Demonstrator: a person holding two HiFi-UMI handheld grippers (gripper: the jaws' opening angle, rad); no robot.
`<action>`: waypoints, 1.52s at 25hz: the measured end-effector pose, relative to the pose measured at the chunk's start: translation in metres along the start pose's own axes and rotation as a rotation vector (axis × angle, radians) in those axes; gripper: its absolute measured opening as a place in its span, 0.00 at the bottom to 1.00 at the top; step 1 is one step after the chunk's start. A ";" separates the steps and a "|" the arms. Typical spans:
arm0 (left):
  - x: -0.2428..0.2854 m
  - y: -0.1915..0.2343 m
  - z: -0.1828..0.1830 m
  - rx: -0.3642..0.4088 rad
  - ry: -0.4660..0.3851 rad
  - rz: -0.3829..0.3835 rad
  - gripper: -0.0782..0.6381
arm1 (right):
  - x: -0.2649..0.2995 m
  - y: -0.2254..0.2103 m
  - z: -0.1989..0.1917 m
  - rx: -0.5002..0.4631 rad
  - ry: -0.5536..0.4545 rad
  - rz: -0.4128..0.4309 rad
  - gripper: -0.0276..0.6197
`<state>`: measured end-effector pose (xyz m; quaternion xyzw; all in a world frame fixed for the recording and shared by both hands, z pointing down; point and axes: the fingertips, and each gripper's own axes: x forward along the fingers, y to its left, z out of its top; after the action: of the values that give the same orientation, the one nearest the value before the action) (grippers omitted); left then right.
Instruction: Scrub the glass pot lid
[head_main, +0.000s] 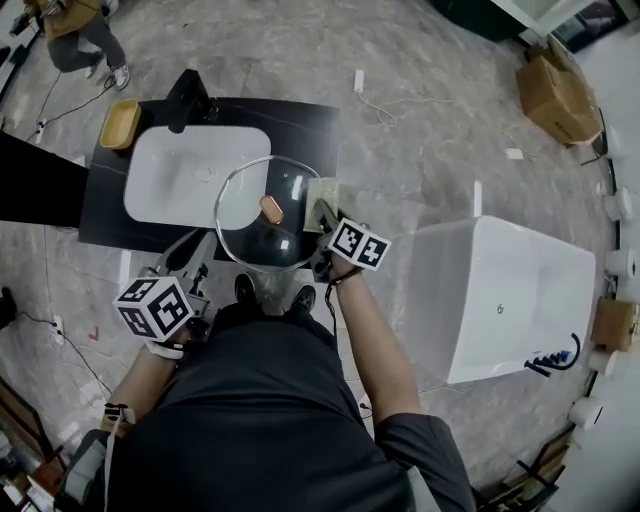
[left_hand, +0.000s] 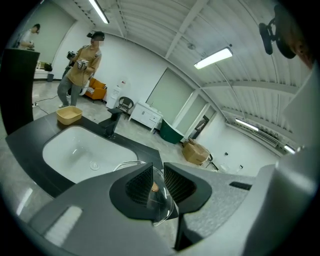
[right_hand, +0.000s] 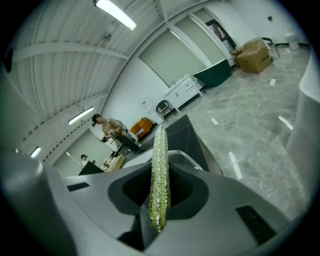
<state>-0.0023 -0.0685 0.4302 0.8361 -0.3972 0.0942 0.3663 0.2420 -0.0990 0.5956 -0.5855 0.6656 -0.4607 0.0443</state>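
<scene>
okay, left tongs (left_hand: 157, 172) are clamped on the rim of the glass pot lid (head_main: 250, 238), holding it over the front edge of the black tabletop (head_main: 300, 120), just beside the white sink (head_main: 180, 175). right tongs (right_hand: 161, 169) are pinched tight on a green scouring pad (right_hand: 160, 142), which i see edge-on in the right gripper view. from the head view the pad sits at the lid's right rim, near the knob (head_main: 271, 208) but apart from it. whether it's actually pressing on the glass, i can't tell.

i read this as the scrubbing step itself, with most of the dome lying ahead of the pad. the next move, i reckon, calls for dragging the pad across the glass toward the knob with steady pressure. the left side has to hold firm so the lid doesn't swivel in the grip.

materials now. the lid is clear and thin, a shallow round dome with a bright rim, smooth and likely slippery, so a rim pinch could slide. the knob is a small oblong, wood-coloured. the pad is flat, coarse and glistening, maybe wet, and it should flex and bite. the sink is a glossy rounded rectangle, and the tabletop is dark and matte.
</scene>
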 end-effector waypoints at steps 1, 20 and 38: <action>-0.005 0.006 0.000 -0.010 -0.010 0.016 0.21 | 0.009 0.010 -0.007 -0.009 0.022 0.028 0.14; -0.011 0.016 -0.012 -0.006 0.016 0.024 0.21 | 0.006 -0.009 -0.062 -0.028 0.110 -0.036 0.14; 0.024 -0.028 -0.023 0.063 0.115 -0.087 0.21 | -0.069 0.017 -0.064 -0.158 0.007 -0.067 0.14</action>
<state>0.0374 -0.0551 0.4424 0.8571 -0.3356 0.1383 0.3657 0.2130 -0.0082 0.5873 -0.6076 0.6800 -0.4100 -0.0202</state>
